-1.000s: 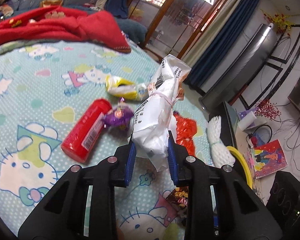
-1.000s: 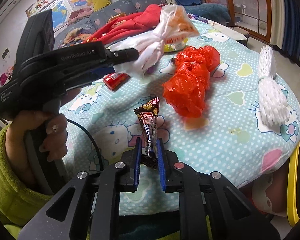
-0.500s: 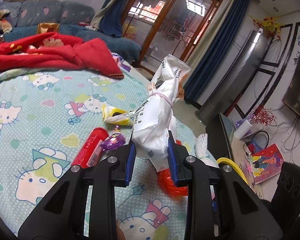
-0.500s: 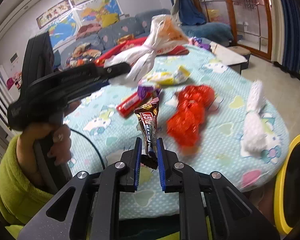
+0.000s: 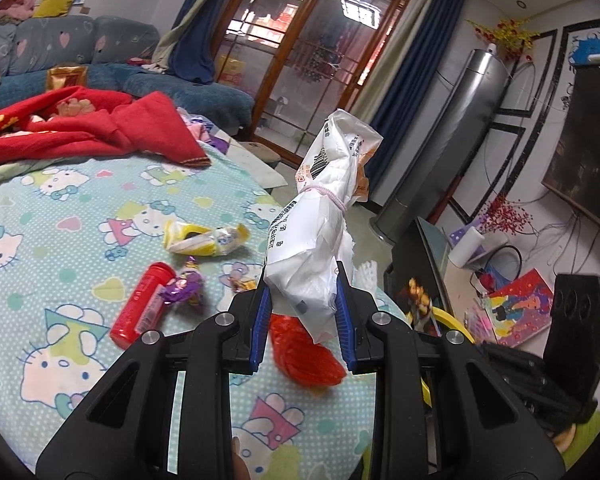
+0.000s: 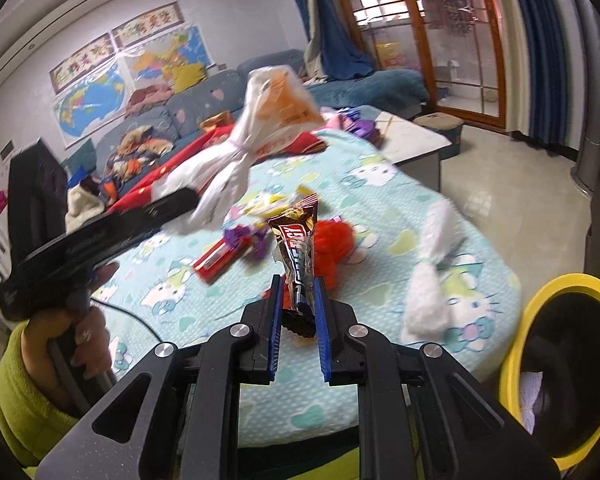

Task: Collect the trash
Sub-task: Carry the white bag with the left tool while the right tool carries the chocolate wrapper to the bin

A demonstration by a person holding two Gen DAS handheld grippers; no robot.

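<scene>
My left gripper (image 5: pixel 302 300) is shut on a white tied plastic bag (image 5: pixel 320 216) and holds it up above the table; the bag also shows in the right wrist view (image 6: pixel 236 160). My right gripper (image 6: pixel 298 300) is shut on a brown candy wrapper (image 6: pixel 298 248), raised above the table edge. On the Hello Kitty tablecloth (image 5: pixel 60 216) lie a red tube (image 5: pixel 140 306), a purple wrapper (image 5: pixel 184 286), a yellow wrapper (image 5: pixel 204 238), a red plastic bag (image 5: pixel 300 352) and a white foam net (image 6: pixel 432 276). A yellow-rimmed bin (image 6: pixel 564 356) stands at the right.
A red blanket (image 5: pixel 80 132) lies at the table's far side, a blue sofa (image 5: pixel 100 64) behind it. A tall grey air conditioner (image 5: pixel 440 140), a speaker (image 5: pixel 580 320) and floor clutter are to the right. A small low table (image 6: pixel 416 148) stands beyond the tablecloth.
Both grippers have risen and pulled back from the table with their loads. The yellow bin has come into the right wrist view.
</scene>
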